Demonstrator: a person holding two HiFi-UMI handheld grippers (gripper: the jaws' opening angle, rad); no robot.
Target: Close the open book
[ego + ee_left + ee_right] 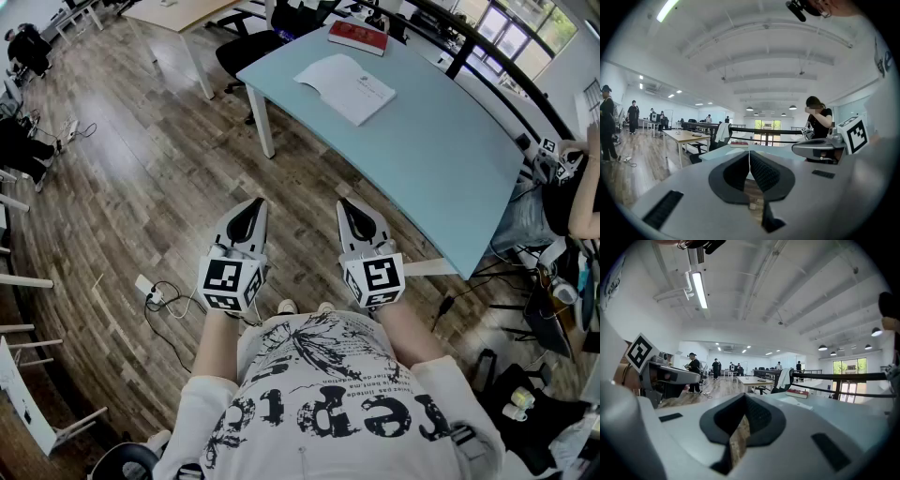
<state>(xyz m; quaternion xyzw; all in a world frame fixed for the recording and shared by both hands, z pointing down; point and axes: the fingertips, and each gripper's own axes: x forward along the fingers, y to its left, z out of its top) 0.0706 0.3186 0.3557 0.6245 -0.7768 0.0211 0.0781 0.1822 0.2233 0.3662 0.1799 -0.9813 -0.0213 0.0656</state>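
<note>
The open book [344, 86] lies flat with white pages up on the far part of the pale blue table [441, 159]; in the right gripper view the open book [796, 401] shows as a thin white slab. Both grippers hang close to my body over the wooden floor, well short of the table. My left gripper [253, 208] has its jaws pressed together with nothing in them, its tips [749, 152] meeting in its own view. My right gripper [350, 208] is likewise shut and empty, as seen from its own camera [744, 396].
A closed red book [357, 36] sits at the table's far edge beyond the open one. A black office chair [251, 47] and a wooden desk [178, 14] stand behind. A person [562, 187] sits at the right. A power strip with cable [150, 291] lies on the floor.
</note>
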